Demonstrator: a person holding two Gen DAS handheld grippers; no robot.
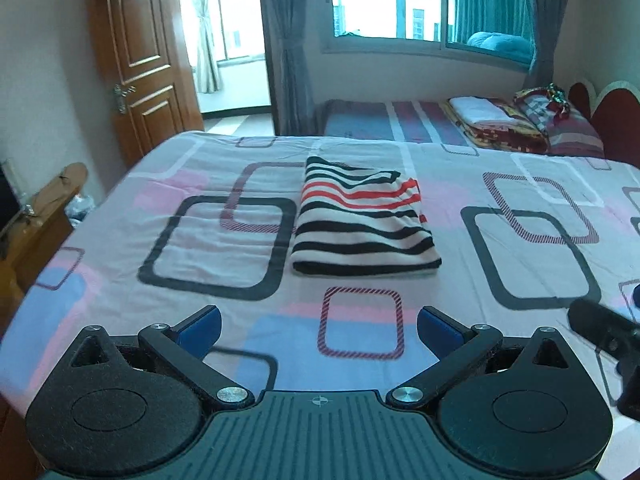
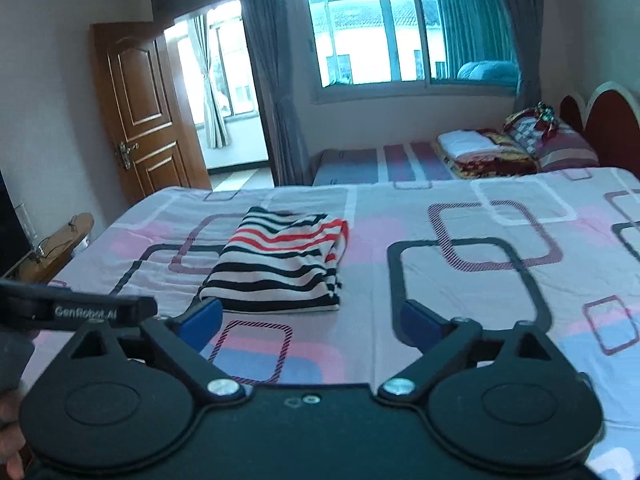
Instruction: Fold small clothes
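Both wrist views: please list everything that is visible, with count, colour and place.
folded striped knit garment: one, black, white and red, lying on the near bed, centre
patterned bedsheet: one, pink, blue and white with dark rectangles, covering the near bed
second bed: one, striped grey and red, behind, under the window
stack of folded blankets: one, white, red and yellow, on the second bed
wooden door: one, brown, left, open
grey curtains: several, beside the windows
left gripper: one, black with blue pads, open, empty
right gripper: one, same colours, open, empty

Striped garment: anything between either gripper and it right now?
Nothing visible. The folded striped garment lies alone on the bedsheet; only bare sheet separates it from the open left gripper and the open right gripper, both empty.
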